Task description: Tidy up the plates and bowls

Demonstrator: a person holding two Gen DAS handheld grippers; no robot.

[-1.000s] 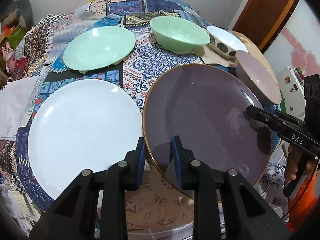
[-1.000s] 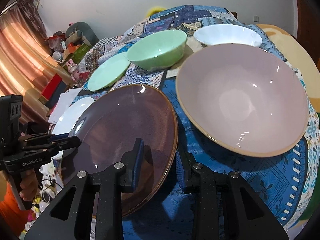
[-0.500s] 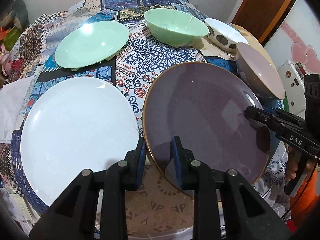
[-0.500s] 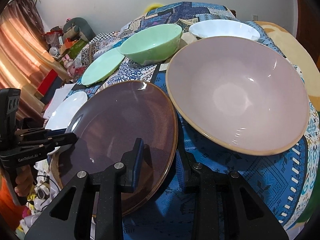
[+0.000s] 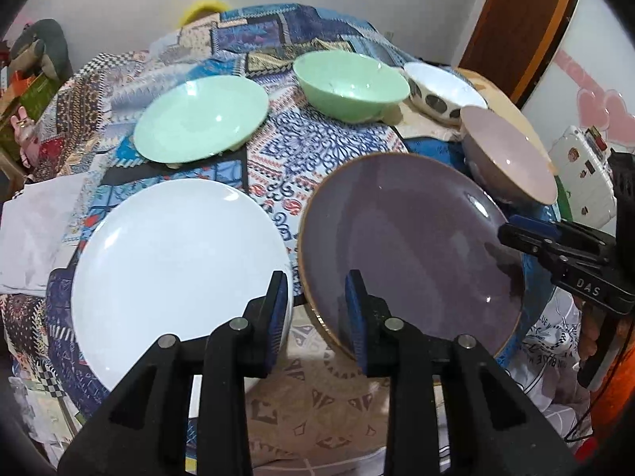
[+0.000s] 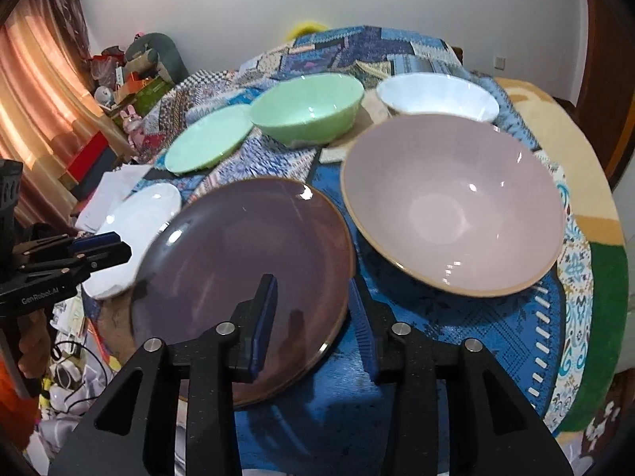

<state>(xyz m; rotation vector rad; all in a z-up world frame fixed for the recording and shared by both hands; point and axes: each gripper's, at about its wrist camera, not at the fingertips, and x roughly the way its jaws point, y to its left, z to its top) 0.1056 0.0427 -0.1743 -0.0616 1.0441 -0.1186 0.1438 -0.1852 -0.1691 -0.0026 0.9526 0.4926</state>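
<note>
A purple plate [image 5: 412,246] [image 6: 246,261] with a gold rim lies on the patterned cloth. My left gripper [image 5: 316,305] straddles its near-left rim; the jaws are opening and the pads stand off the rim. My right gripper [image 6: 313,317] straddles the opposite rim, also opening, with a gap at both pads. Each gripper shows in the other's view: the right gripper [image 5: 512,234] and the left gripper [image 6: 115,246]. A white plate [image 5: 174,261] lies left of the purple one. A pink bowl [image 6: 456,206] sits to its right.
Further back stand a green plate [image 5: 198,119], a green bowl [image 5: 349,83] and a white spotted bowl [image 5: 440,87]. The round table's edge [image 6: 587,238] curves close on the right. A person's hand [image 6: 31,341] holds the left gripper's handle. Clutter and curtains fill the far left.
Both grippers' jaws have widened around the purple plate's rim, letting go of it. Both cameras have lifted slightly, so the dishes sit lower and further off in view.
</note>
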